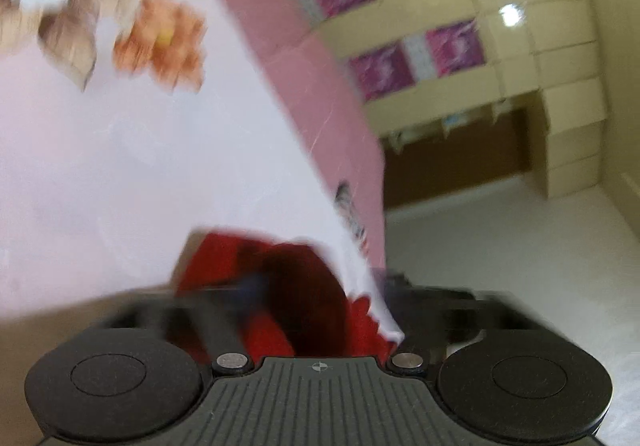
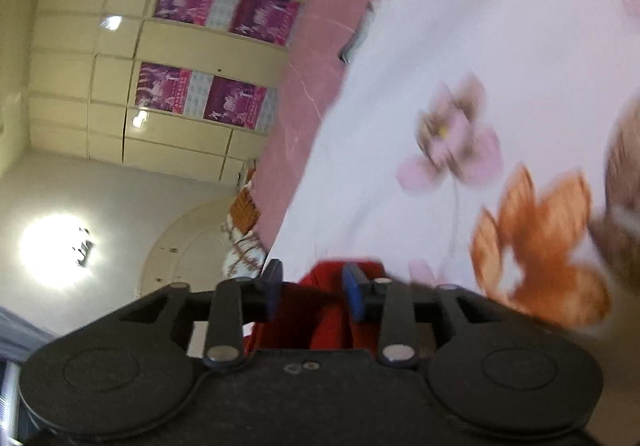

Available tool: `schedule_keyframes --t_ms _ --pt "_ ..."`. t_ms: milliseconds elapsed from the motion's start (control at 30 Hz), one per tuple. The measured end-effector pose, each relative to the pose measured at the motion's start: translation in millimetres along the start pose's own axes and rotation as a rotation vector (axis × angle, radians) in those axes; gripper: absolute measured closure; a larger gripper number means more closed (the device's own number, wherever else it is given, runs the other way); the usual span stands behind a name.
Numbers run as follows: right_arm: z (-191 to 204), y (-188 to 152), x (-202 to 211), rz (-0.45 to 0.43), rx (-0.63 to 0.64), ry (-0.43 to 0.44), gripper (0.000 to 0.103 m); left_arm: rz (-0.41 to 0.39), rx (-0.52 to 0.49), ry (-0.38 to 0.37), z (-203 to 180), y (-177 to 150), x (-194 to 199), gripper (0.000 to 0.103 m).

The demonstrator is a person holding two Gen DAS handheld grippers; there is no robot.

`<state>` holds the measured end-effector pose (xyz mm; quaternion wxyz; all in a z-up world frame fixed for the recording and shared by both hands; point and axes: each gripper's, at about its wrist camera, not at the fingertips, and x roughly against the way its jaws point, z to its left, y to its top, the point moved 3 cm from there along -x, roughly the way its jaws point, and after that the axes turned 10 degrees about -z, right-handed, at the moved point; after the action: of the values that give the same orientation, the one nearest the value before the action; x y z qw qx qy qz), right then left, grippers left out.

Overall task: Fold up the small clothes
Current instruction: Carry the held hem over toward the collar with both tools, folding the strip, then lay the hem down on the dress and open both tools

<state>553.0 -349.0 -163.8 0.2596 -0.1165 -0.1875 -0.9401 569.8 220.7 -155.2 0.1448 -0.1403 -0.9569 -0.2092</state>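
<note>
The right gripper [image 2: 314, 292] stands released, red garment [image 2: 332, 310] between its blue fingers [image 2: 354, 296], near the floral sheet's [image 2: 440, 46] edge. The left gripper [image 1: 280, 286] is blurred; I cannot tell its state. Only its view shows bare floor [image 1: 500, 238].

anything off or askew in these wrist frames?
Nothing damaged or spilled. The red fabric garment is bunched between the right gripper's blue fingers, not flat on the floral bedsheet. The left wrist view is motion-blurred, so the left gripper's grip is unclear.
</note>
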Motion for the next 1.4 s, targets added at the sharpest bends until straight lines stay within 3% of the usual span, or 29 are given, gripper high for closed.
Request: schedule_keyframes --t_ms 67,133,200,267,333,433,467,500,633,733,767,833,867,900,967,1133,1233,1300,1400 --pt "8 2 6 -0.02 0.066 -0.004 0.052 -0.009 -0.055 -0.005 -9 3 2 0.016" --pt "19 0 12 -0.012 0.158 -0.014 0.052 0.025 -0.174 0.026 -18 4 0 0.02" --pt "29 -3 15 0.011 0.264 -0.036 0.053 0.094 -0.374 0.07 -31 -5 -5 0.041" --pt "43 -11 15 0.044 0.395 -0.055 0.054 0.147 -0.54 0.131 -40 -16 -10 0.054" --pt "55 -26 9 0.091 0.51 -0.078 0.055 0.176 -0.692 0.182 -48 -32 -16 0.059" --pt "67 -48 0 0.136 0.676 -0.164 0.073 0.168 -0.794 0.221 -55 -45 -20 0.079" --pt "73 -56 -1 0.138 0.736 -0.175 0.089 0.168 -0.788 0.209 -56 -46 -20 0.093" --pt "77 -62 -2 0.139 0.775 -0.177 0.097 0.146 -0.78 0.201 -57 -46 -19 0.098" --pt "91 -59 7 0.069 0.83 -0.194 0.098 0.024 -0.768 0.212 -52 -26 -2 0.099" --pt "84 -59 -1 0.11 0.835 -0.238 0.098 0.12 -0.776 0.233 -38 -28 -14 0.099" --pt "78 -57 -6 0.128 0.85 -0.255 0.097 0.111 -0.79 0.228 -40 -27 -12 0.099" --pt "81 -59 -2 0.109 0.845 -0.255 0.086 0.083 -0.749 0.218 -42 -24 -2 0.083" --pt "81 -56 1 0.098 0.82 -0.252 0.07 0.06 -0.724 0.207 -43 -21 9 0.051" --pt "84 -53 11 0.073 0.803 -0.245 0.058 0.011 -0.712 0.187 -45 -20 24 0.034" --pt "89 -53 43 0.035 0.8 -0.191 0.061 -0.041 -0.737 0.148 -47 -23 60 0.034" --pt "69 -86 127 0.092 0.802 -0.134 0.062 0.048 -0.737 0.12 -23 -62 134 0.034" --pt "52 -113 157 0.142 0.793 -0.135 0.062 0.097 -0.719 0.104 -13 -82 151 0.035" --pt "49 -127 157 0.167 0.805 -0.146 0.062 0.126 -0.705 0.108 -6 -90 150 0.054" --pt "53 -140 150 0.178 0.79 -0.117 0.065 0.166 -0.669 0.114 -1 -96 143 0.067"
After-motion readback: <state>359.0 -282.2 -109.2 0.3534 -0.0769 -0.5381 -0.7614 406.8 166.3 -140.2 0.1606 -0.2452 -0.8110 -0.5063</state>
